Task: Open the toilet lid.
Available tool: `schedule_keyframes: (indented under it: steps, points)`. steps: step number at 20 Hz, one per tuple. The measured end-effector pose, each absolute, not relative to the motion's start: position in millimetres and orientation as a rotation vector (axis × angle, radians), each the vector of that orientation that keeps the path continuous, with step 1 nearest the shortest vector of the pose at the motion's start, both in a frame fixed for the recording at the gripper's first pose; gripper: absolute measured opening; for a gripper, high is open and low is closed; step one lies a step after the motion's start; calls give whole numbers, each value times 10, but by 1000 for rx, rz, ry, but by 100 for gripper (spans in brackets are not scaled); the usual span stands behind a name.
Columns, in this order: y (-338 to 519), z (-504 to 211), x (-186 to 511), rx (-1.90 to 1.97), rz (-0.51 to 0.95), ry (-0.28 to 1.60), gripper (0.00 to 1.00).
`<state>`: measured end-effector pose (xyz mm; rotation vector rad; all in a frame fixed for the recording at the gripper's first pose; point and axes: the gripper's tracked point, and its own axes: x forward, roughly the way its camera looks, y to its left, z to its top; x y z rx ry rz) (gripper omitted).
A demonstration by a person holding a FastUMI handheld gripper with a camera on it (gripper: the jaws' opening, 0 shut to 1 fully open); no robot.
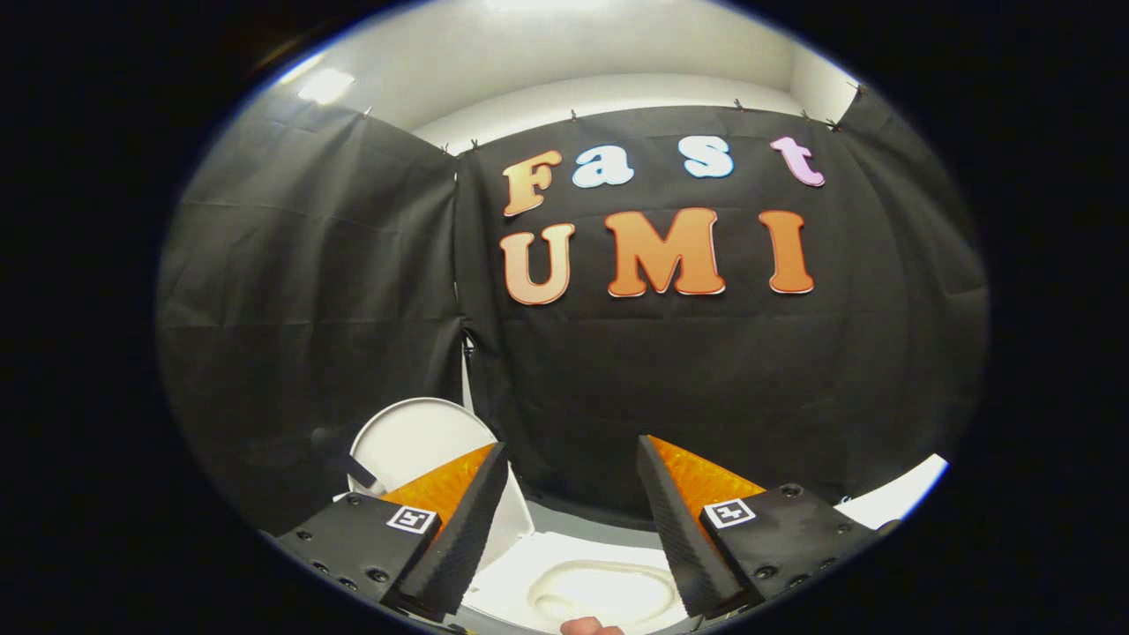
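Tongs (571, 459) wide open, empty; toilet lid (414, 441) upright.

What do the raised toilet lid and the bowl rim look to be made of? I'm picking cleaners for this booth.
The toilet lid, upright behind the left finger, looks like smooth white plastic: thin, evenly matte. The bowl rim, between the open fingers of the gripper, looks like glazed white ceramic, judging by its bright sheen; glare leaves this uncertain.
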<state>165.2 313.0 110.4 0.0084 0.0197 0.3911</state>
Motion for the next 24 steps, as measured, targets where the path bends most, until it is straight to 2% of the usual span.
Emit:
schedule_keyframes:
  steps: [11, 24]
  points:
    - [1579, 1002, 1427, 7, 204, -12, 95]
    - [763, 531, 1101, 24, 111, -15, 95]
